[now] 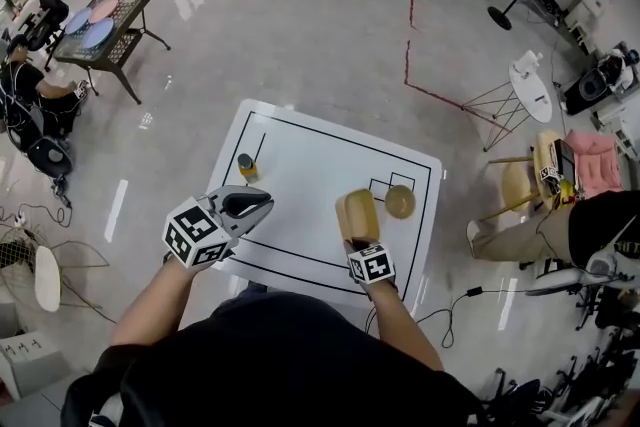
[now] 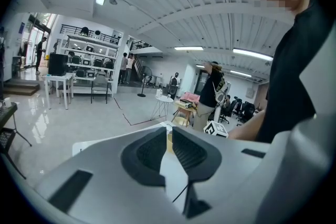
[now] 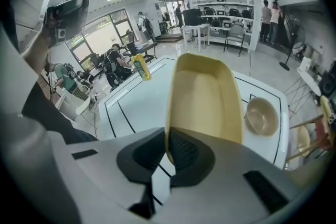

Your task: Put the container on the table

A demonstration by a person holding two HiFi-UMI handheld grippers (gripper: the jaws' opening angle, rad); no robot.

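A tan, deep rectangular container (image 1: 357,214) hangs over the front right part of the white table (image 1: 300,150). My right gripper (image 1: 360,240) is shut on its near rim, the wall pinched between the pads. In the right gripper view the container (image 3: 207,97) tilts away from the right gripper (image 3: 168,138), with the table (image 3: 139,105) below it. My left gripper (image 1: 262,205) hovers over the table's front left, jaws together and nothing between them. In the left gripper view the left gripper (image 2: 169,132) points towards the right gripper's marker cube (image 2: 216,128).
A tan bowl (image 1: 400,202) sits on the table's right side, also the bowl (image 3: 262,115) beside the container. A small yellow bottle (image 1: 246,166) stands at the left. Wooden stools (image 1: 520,183) and a seated person (image 1: 560,227) are right of the table.
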